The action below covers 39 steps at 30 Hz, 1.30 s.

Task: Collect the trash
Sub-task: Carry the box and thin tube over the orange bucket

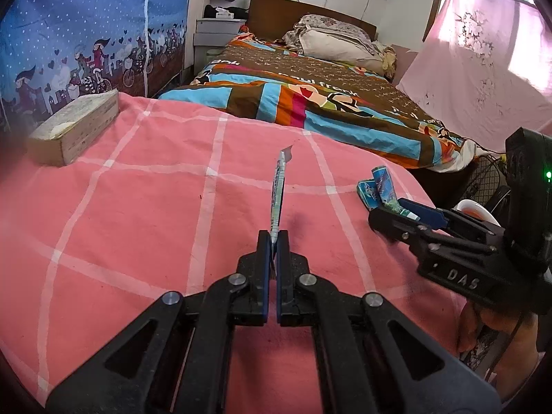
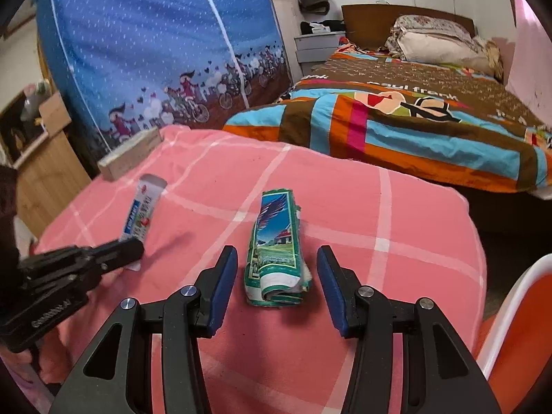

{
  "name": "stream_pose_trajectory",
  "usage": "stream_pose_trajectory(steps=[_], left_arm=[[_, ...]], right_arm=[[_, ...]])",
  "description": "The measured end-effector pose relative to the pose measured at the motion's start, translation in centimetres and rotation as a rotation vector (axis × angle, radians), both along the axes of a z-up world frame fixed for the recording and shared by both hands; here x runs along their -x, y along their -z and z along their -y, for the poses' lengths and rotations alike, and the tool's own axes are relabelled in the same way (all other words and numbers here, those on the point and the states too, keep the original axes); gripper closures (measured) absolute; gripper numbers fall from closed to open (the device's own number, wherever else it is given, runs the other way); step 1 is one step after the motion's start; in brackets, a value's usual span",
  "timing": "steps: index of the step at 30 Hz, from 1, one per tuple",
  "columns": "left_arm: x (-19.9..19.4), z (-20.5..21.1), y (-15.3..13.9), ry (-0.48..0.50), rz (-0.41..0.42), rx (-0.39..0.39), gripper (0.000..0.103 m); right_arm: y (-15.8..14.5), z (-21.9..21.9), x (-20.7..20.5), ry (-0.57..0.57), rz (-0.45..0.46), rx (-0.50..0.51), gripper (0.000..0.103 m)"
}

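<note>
On the pink checked cloth, the left gripper pinches a flat wrapper by its near end; it looks light and floppy. Further right, the right gripper stands wide around a crumpled packet, soft and crushable, best squeezed mid-body.

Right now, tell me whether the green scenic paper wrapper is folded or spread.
Folded: the green scenic paper wrapper lies rolled into a thick bundle, layered edges visible at its near end.

Matt pink cloth cover; glossy printed wrapper (crumpled paper); rough wooden block.
</note>
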<state>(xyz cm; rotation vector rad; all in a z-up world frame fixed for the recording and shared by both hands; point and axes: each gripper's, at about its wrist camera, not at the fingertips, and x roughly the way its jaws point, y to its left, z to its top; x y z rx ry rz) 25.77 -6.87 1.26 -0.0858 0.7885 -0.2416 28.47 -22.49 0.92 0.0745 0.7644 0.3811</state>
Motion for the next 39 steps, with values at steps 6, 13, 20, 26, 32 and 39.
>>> stream_pose_trajectory(steps=[6,13,20,26,32,39], left_arm=[[0.4,0.1,-0.4,-0.006,0.018,-0.011,0.097],[1.7,0.1,-1.6,-0.011,0.088,0.002,0.097],[3.4,1.2,-3.7,0.002,0.192,0.049,0.097],[5.1,3.1,-5.6,0.037,0.302,0.059,0.097],[6.9,5.9,-7.2,0.099,0.401,0.058,0.097],[8.3,9.5,-8.4,0.200,0.461,0.057,0.096]], right_arm=[[0.0,-1.0,0.4,-0.016,0.025,0.079,0.075],[-1.4,0.5,2.2,0.013,0.129,0.004,0.077],[-3.7,2.1,5.7,0.053,0.319,-0.070,0.077],[-6.3,5.1,9.0,0.124,0.501,-0.127,0.077],[-7.8,7.7,11.6,0.195,0.629,-0.141,0.077],[-8.5,10.8,14.2,0.278,0.717,-0.134,0.077]])
